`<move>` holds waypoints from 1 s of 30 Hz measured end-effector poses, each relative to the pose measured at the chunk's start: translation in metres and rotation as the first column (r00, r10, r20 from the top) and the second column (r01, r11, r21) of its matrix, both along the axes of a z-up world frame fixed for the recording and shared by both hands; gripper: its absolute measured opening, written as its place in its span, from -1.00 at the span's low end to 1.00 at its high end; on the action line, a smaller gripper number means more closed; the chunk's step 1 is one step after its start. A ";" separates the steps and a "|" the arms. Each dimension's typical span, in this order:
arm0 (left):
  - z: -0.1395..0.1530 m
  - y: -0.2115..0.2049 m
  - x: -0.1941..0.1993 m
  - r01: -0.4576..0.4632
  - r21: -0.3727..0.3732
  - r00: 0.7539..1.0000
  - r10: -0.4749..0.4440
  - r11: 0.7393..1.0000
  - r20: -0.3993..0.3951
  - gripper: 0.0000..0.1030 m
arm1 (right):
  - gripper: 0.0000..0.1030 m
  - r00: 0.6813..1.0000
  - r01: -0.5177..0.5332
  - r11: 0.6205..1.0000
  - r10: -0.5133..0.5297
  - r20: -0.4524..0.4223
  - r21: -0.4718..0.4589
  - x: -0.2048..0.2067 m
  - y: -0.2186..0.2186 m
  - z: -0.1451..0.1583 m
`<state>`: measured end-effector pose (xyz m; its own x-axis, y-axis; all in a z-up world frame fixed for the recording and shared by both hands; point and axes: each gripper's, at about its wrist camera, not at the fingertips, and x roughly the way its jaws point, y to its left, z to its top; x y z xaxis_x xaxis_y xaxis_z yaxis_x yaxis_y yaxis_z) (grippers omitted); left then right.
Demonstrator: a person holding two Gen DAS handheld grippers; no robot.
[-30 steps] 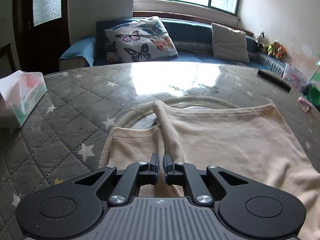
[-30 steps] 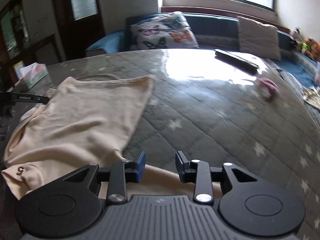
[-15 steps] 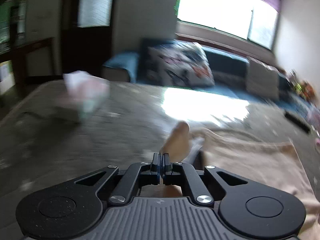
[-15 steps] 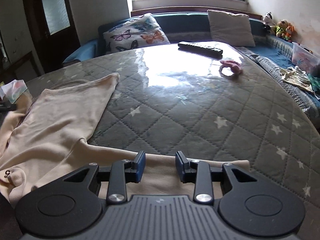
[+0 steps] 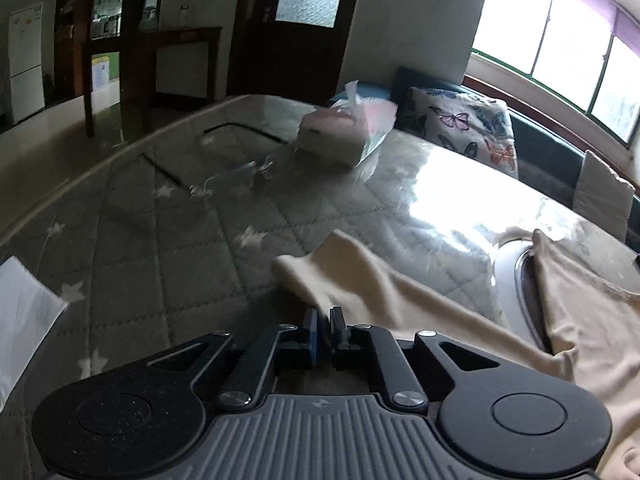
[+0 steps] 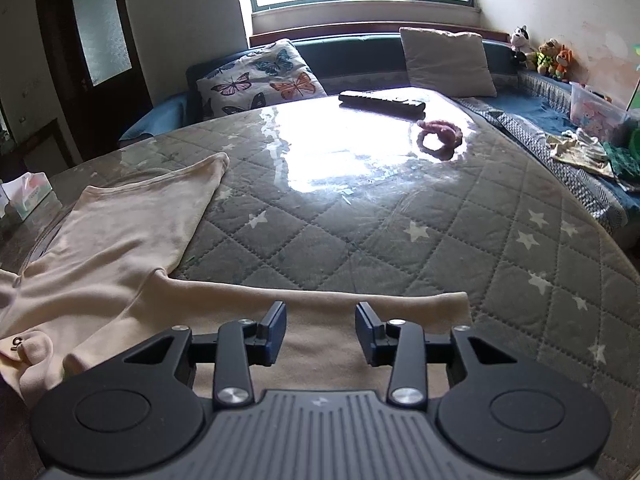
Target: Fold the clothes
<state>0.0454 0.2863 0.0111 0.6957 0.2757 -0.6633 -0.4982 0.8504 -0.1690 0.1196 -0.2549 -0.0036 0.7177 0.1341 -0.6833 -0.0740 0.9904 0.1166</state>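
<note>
Spreading the cream shirt [image 6: 120, 256] flat on the quilted table [image 6: 400, 248], we pinched a sleeve with the nearly closed left gripper [image 5: 323, 316]; the right gripper [image 6: 321, 316] hovered wide open, empty, above the other sleeve.

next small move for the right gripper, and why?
Probably lower the right gripper and close on the beige shirt sleeve beneath it. Its jaws stand wide open over the sleeve, which lies flat toward the right on the quilted table. The left gripper, nearly shut, has the other sleeve spread out ahead of it.
</note>
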 end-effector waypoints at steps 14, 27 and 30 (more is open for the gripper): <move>0.003 0.007 0.006 -0.040 0.100 0.999 0.043 0.994 -0.025 -0.35 | -0.23 0.997 0.072 0.997 -0.073 -0.030 -0.026 0.000 -0.021 -0.008; 0.033 -0.126 -0.029 0.472 0.113 0.878 -0.478 0.874 0.027 -0.31 | -0.23 0.954 -0.295 0.955 0.296 0.038 -0.029 -0.029 0.054 0.028; 0.036 -0.159 -0.032 0.585 0.098 0.807 -0.590 0.805 0.024 -0.30 | -0.23 0.919 -0.391 0.919 0.393 0.030 -0.056 -0.040 0.077 0.028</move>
